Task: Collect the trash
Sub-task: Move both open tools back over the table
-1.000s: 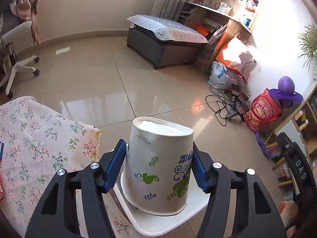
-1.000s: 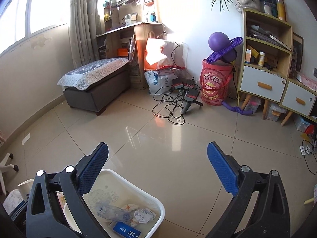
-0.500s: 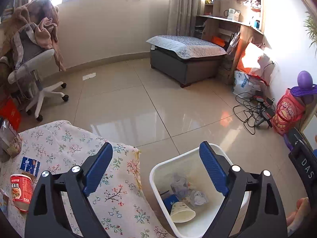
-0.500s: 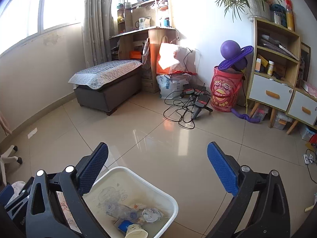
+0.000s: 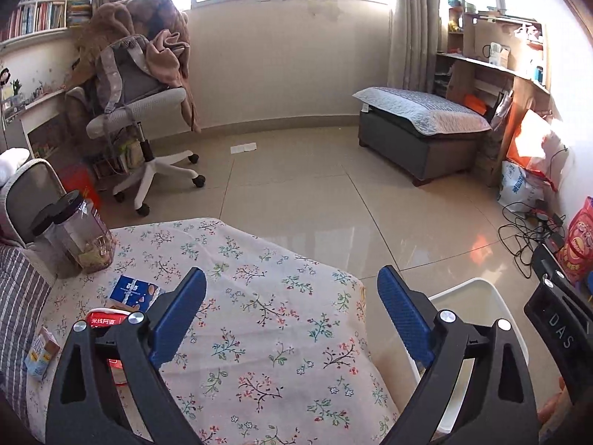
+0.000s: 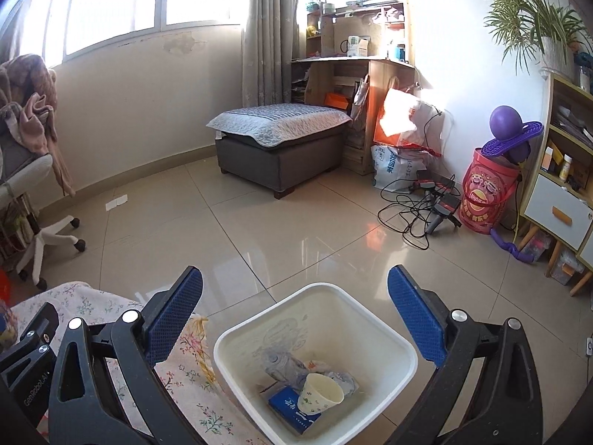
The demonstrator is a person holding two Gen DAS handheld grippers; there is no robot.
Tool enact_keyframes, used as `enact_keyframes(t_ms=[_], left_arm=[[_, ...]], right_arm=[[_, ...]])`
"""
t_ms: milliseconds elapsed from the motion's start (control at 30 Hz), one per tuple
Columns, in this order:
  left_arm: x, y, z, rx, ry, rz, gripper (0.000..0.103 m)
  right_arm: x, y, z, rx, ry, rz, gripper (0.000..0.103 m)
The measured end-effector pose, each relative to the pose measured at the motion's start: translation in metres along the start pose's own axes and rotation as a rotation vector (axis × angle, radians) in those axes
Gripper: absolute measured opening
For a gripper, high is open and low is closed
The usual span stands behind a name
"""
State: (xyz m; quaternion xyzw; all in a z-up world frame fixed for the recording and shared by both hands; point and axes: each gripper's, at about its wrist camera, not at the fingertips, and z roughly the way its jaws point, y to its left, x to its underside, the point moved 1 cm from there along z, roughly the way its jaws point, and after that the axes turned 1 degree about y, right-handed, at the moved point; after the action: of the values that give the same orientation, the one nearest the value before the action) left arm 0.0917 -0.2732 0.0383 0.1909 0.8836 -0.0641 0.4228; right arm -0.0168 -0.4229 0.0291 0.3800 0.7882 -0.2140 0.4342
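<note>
The white trash bin (image 6: 385, 328) stands on the floor beside the table. In it lie a floral paper cup (image 6: 320, 396), a blue packet (image 6: 291, 409) and a crumpled clear bottle (image 6: 278, 361). My right gripper (image 6: 296, 319) hangs open above the bin with nothing between its fingers. My left gripper (image 5: 292, 319) is over the floral tablecloth (image 5: 267, 296); its jaws are opening and hold nothing. On the table's left lie a blue packet (image 5: 135, 293), a red noodle cup (image 5: 105, 320) and a small carton (image 5: 40, 352). The bin's rim (image 5: 481, 282) shows at the right.
A clear jar with a black lid (image 5: 79, 237) stands at the table's far left corner. An office chair (image 5: 141, 111) draped with clothes, a grey ottoman (image 6: 281, 148), tangled cables (image 6: 418, 204) and a red snack tub (image 6: 485, 200) stand around the tiled floor.
The left gripper let go of the paper cup, which now lies in the bin, then swung left over the table with wider jaws. The right gripper's view turned left, bringing the bin under it.
</note>
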Motion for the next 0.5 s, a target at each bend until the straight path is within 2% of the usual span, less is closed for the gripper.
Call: enact_keyframes(t_ms=[500], left_arm=[[0.030, 0.118, 0.006, -0.141, 0.068, -0.136, 0.091]], right_arm=[[0.030, 0.116, -0.031, -0.126, -0.020, -0.258, 0.096]])
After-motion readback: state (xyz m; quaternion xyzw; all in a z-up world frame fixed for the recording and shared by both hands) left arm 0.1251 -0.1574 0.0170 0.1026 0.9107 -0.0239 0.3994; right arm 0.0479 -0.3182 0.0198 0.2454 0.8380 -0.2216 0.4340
